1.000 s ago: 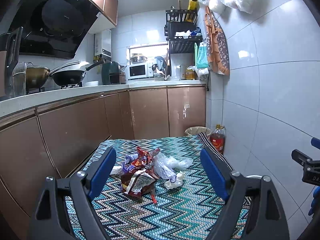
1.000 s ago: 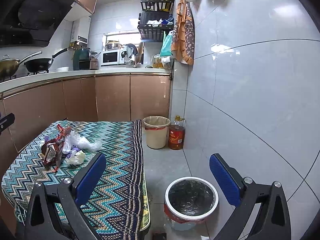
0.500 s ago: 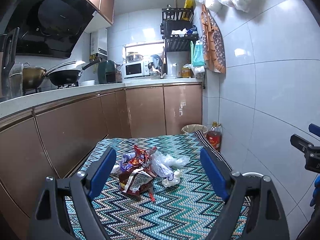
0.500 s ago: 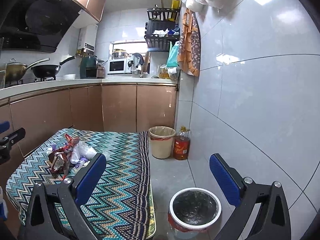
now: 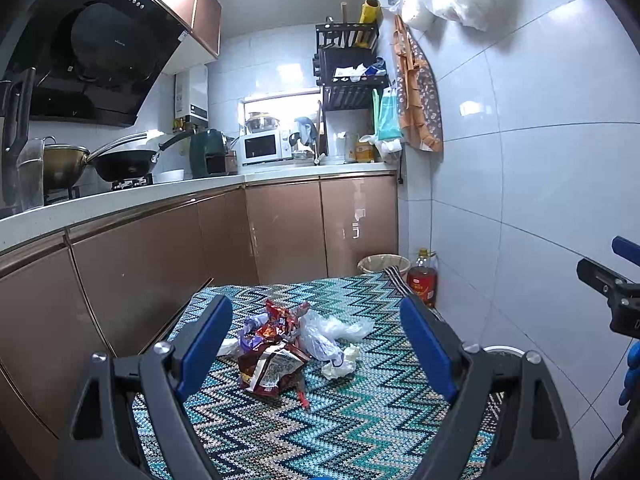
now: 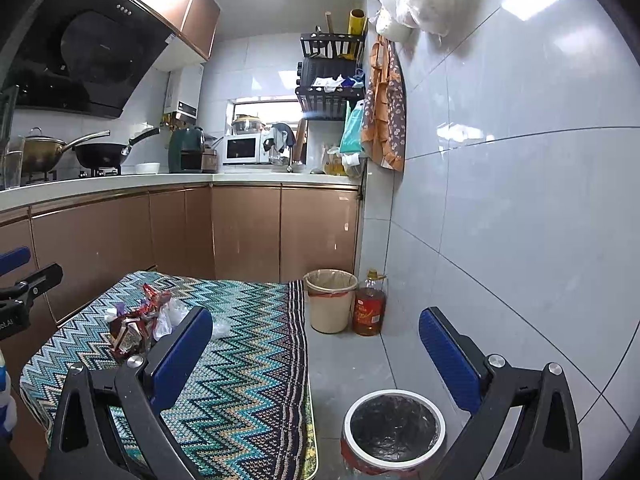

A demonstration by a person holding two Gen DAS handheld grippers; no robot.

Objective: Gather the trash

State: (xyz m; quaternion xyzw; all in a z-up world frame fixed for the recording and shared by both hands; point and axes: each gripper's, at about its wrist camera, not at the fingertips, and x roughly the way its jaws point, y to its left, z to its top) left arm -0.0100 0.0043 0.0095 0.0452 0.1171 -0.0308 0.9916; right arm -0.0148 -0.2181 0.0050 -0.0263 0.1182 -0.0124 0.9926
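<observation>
**Both tools held wide above the trash pile**

The left tool hung above the tabletop, which was covered in a teal, white and tan zigzag-patterned woven cloth. Its two blue-padded fingers stood wide apart and held nothing. Between them, ahead on the cloth, lay the trash.

At the left of the pile sat a small purple and white crumpled wrapper. Beside it, a red foil snack bag stood crumpled, its torn top pointing up and away from the camera. Just in front lay a dark red and white snack packet, nearly flat, its long axis running from the near left to the far right. A thin red scrap trailed from it toward the camera. To the right, touching the red bags, a clear crumpled plastic bag stretched rightward along the cloth, and a small white wad of tissue lay just in front of it.

The right tool was also spread wide and empty, off the right edge of the tabletop and above the floor. Below it stood a round white-rimmed bin with a black liner. Farther back, near the wall, stood a beige plastic waste bucket and, just beside it, an amber bottle of cooking oil.
</observation>
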